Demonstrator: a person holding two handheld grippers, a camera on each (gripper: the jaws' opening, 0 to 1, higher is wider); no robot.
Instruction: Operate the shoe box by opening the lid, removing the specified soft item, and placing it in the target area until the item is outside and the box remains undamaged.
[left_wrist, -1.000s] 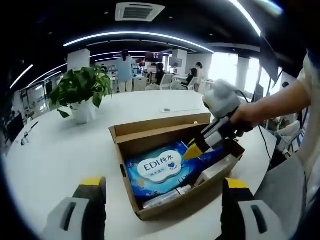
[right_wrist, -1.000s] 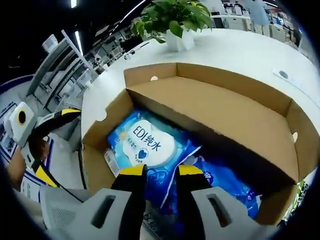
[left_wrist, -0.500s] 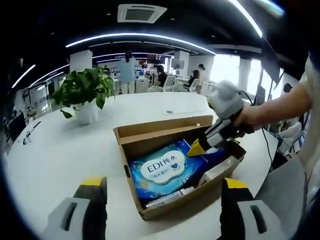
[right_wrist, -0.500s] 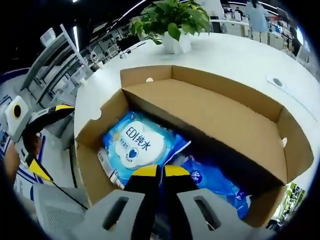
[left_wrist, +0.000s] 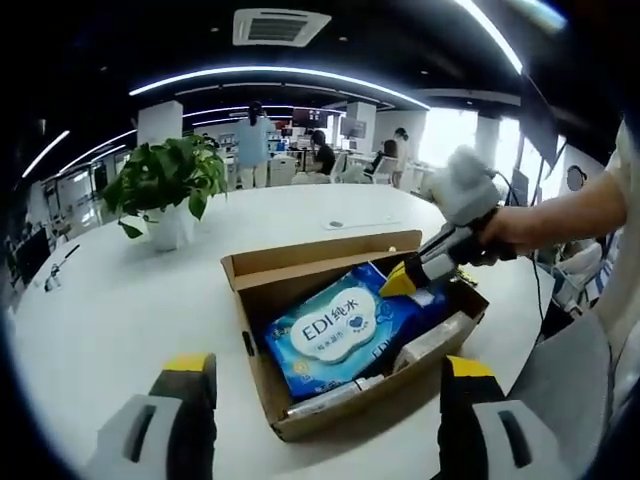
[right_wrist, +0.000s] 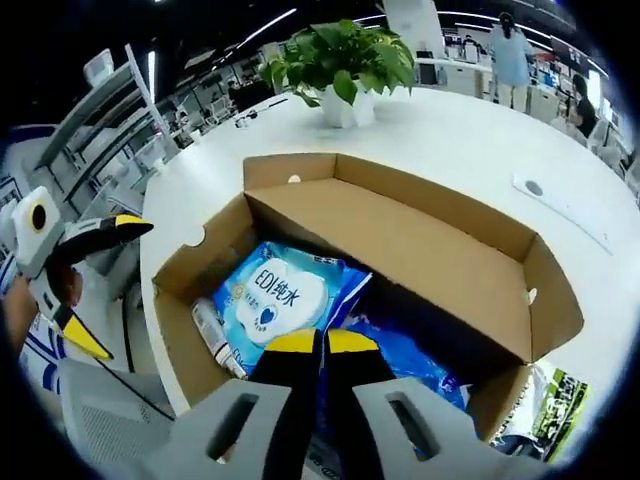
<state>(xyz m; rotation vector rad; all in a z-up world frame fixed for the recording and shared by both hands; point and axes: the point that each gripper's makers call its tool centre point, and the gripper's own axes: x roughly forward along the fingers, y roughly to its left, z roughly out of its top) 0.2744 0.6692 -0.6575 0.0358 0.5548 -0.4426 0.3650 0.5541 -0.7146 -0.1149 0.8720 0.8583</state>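
Open-plan office space with ceiling lights and distant people surrounds a broad white round table (left_wrist: 90, 300) on which an open cardboard shoe box (left_wrist: 262, 268) sits. From the right gripper view, the right gripper (right_wrist: 320, 343) has its yellow-tipped jaws pressed together on the near edge of a blue wet-wipe pack (right_wrist: 275, 297), which sits tilted inside the box with its far end lower; in the left gripper view the same right gripper (left_wrist: 402, 281) comes in from the right, held by a hand (left_wrist: 497, 232), pinching the raised corner of the wet-wipe pack (left_wrist: 345, 328). The left gripper (left_wrist: 325, 375) hovers before the box's near wall with its jaws spread wide and nothing between them; it also appears at the left of the right gripper view (right_wrist: 95, 285), apart from the box. The pack is blue with a white cloud-shaped label reading "EDI" and Chinese characters. Beneath and beside it lie another blue packet (right_wrist: 410, 360) and a slim white tube-like item (left_wrist: 330, 395) along the near wall, their details hard to make out. The box's lid flap (right_wrist: 420, 240) stands open on the far side. A potted green plant (left_wrist: 165, 185) stands on the table beyond the box, well apart from it. A flat white object (right_wrist: 560, 205) lies farther across the table.
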